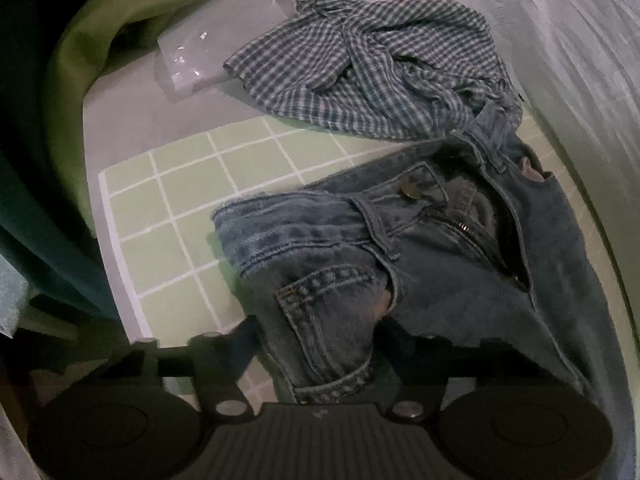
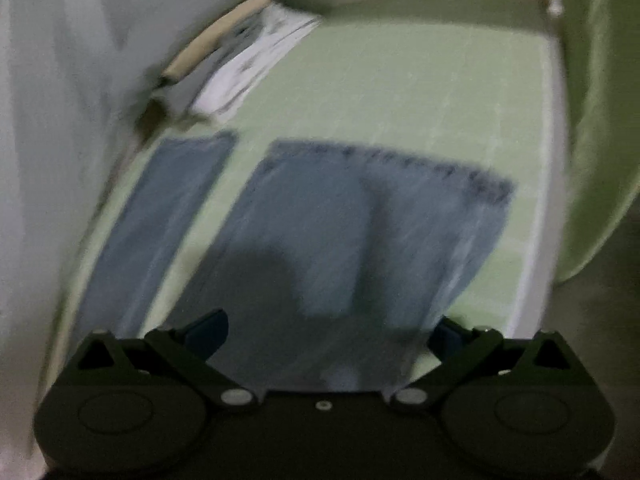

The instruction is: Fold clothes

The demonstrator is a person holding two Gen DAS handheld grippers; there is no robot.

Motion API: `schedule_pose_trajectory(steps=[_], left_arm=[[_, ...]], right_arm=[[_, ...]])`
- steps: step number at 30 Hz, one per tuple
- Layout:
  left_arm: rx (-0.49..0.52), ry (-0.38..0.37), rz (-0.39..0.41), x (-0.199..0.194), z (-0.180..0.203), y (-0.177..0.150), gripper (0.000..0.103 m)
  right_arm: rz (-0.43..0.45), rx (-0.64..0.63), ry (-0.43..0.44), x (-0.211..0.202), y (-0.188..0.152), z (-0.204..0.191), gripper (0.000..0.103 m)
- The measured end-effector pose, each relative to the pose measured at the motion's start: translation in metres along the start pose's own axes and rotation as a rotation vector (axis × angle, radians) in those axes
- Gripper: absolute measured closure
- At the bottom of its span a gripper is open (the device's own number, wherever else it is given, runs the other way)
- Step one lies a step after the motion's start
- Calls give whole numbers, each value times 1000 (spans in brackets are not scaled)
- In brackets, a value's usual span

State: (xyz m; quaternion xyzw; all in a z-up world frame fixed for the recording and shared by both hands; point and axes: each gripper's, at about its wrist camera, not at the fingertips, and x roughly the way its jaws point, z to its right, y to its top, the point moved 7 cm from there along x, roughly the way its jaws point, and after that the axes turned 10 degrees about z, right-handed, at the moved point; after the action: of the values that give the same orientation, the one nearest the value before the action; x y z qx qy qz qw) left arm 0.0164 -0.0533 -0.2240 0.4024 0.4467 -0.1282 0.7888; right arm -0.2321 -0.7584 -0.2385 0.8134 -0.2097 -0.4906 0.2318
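— Which step are you on?

— The jeans point(image 1: 460, 248). My left gripper point(image 1: 316, 344) sits at the waistband end by the front pocket, with denim between its fingers; I judge it clenched on the jeans, though its tips are partly hidden. The fly is open, and the jeans lie on the green gridded mat point(image 1: 168, 216).

— And the right?

— My right gripper point(image 2: 324, 332) hangs released, fingers spread, over the legs. That view is blurred.

— Next?

— I'd say close the right on a leg and bring the halves together evenly. The checked shirt point(image 1: 360, 64) waits crumpled beyond, touching the waistband.
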Motion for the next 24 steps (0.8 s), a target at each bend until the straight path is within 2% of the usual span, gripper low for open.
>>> schedule_pose_trajectory(steps=[1,2,3,5,6,7,9,13,14,16,21,24], left_arm=[[-9,-7,4,-1,-1,0,53],[-18,-13,7,-2,-1,1,60],[-19,-17,13,-3,0,1,67],[5,-19,33,-7,6,1,76],[16,-16,48,-10,10,1,81],[21,-8,66,-13,12,1,83],[14,10,101,-21,15,4,86],[34,25,153,-42,12,9,89],[60,45,173,-50,10,10,92],[117,85,210,-71,-1,10,92],[93,104,198,-103,-19,-2,92],[30,73,211,-113,-12,0,92]], right_arm=[[18,15,-42,0,7,6,17],[35,35,-77,0,14,11,24],[44,57,-82,0,21,16,36],[48,103,-61,2,31,23,49],[41,123,-49,5,35,26,61],[37,140,-36,6,38,28,76],[42,158,-11,6,43,32,98],[84,136,24,-7,57,36,99],[94,128,32,-11,62,39,99],[117,114,36,-26,72,45,99],[171,97,31,-60,95,61,99],[160,102,27,-53,100,66,99]])
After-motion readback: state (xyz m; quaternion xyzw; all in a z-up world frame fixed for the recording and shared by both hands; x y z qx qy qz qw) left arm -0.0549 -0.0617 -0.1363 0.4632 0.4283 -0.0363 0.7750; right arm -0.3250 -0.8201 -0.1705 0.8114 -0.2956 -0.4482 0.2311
